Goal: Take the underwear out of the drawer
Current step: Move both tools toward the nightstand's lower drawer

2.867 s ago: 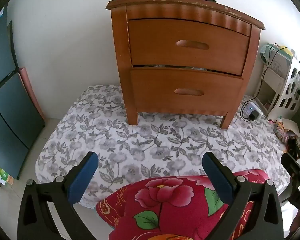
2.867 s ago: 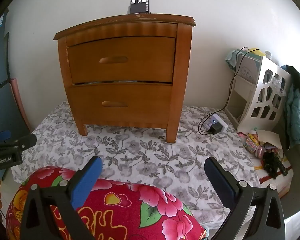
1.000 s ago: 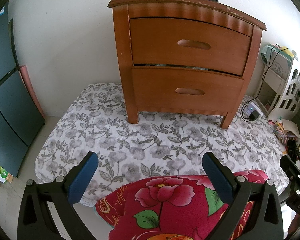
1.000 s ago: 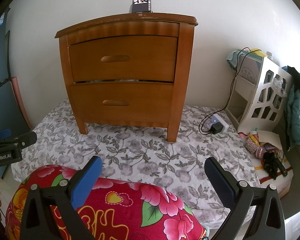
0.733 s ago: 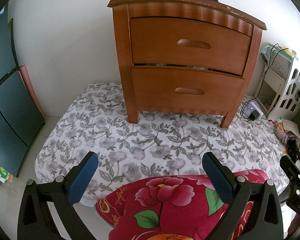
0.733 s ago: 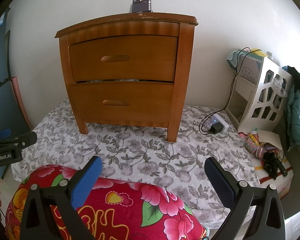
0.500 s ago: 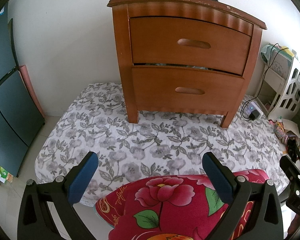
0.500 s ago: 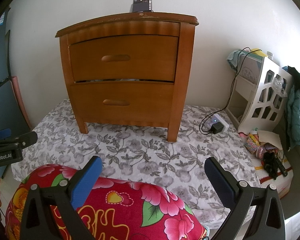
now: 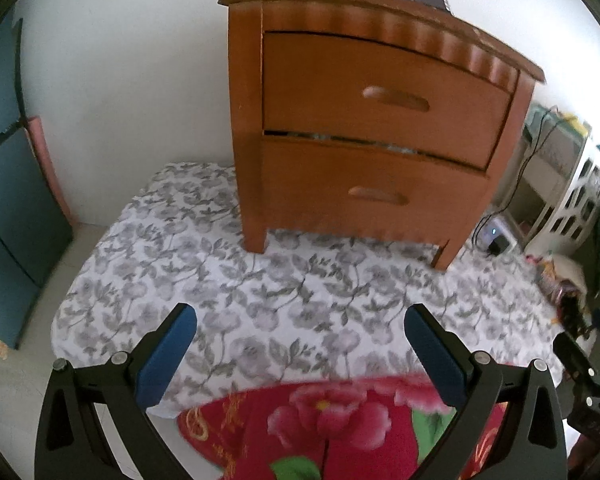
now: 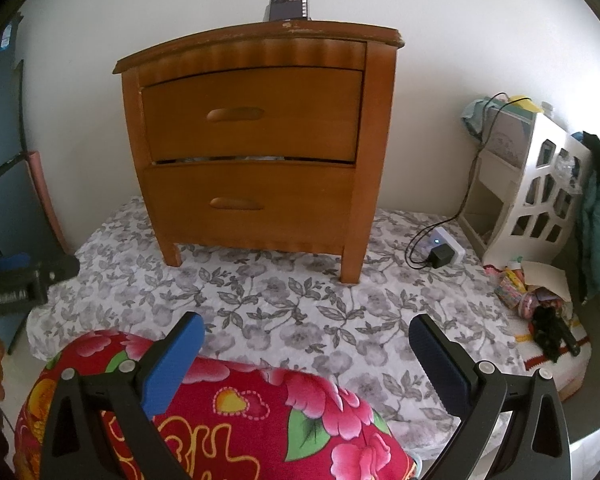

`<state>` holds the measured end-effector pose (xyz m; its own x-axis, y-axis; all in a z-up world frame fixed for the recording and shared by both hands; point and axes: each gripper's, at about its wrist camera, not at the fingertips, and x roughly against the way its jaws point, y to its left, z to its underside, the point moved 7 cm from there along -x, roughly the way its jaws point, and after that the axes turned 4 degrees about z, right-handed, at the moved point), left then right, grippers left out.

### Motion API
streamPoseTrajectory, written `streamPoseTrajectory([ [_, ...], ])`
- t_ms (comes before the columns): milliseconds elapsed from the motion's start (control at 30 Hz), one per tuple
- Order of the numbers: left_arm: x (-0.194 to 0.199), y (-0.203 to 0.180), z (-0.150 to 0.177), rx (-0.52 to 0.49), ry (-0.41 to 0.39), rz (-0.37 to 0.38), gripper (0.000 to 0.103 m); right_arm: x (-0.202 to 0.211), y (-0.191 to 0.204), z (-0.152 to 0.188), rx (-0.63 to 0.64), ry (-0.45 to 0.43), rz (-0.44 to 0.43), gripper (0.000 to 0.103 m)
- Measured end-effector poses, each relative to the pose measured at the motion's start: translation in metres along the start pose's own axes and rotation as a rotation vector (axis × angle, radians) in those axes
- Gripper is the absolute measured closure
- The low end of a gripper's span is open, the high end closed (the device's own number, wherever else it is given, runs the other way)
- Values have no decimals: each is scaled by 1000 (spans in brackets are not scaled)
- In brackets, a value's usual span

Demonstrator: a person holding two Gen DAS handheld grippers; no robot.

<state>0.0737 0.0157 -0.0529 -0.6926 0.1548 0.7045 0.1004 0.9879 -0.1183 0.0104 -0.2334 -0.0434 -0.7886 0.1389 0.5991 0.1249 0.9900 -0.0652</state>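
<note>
A brown wooden nightstand (image 9: 364, 128) (image 10: 256, 136) with two drawers stands against the white wall on a grey floral sheet (image 9: 284, 292). The top drawer (image 10: 252, 114) and the bottom drawer (image 10: 248, 204) are both pushed in; a thin gap between them shows a sliver of pale fabric. No underwear is in plain view. My left gripper (image 9: 300, 340) is open over the sheet, well short of the nightstand. My right gripper (image 10: 306, 340) is open too, above a red floral cushion (image 10: 228, 412), also far from the drawers.
A phone (image 10: 288, 0) leans on the wall atop the nightstand. Right of it are a white cut-out rack (image 10: 536, 188), a charger and cable (image 10: 440, 256) and small clutter (image 10: 540, 304). Dark panels (image 9: 4, 184) stand at the left.
The left wrist view has shifted and blurred: the left gripper has moved forward and tilted towards the nightstand. The right gripper has crept slightly closer. Both stay open.
</note>
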Motion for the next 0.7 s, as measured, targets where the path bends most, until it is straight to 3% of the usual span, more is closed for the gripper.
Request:
streamPoseTrajectory([
  [133, -16, 12, -26, 28, -21, 21, 0, -16, -2, -18, -1, -2, -48, 0],
  [300, -41, 28, -63, 97, -68, 112, 0, -49, -9, -48, 1, -9, -88, 0],
  [467, -77, 40, -98, 49, -36, 84, 0, -97, -19, -73, 11, 24, -173, 0],
  [533, -93, 43, -107, 36, -9, 77, 0, -119, -25, -81, 22, 39, -167, 0],
  [700, -134, 50, -125, 43, 36, 152, 0, -173, -42, -98, 33, 71, -140, 0],
])
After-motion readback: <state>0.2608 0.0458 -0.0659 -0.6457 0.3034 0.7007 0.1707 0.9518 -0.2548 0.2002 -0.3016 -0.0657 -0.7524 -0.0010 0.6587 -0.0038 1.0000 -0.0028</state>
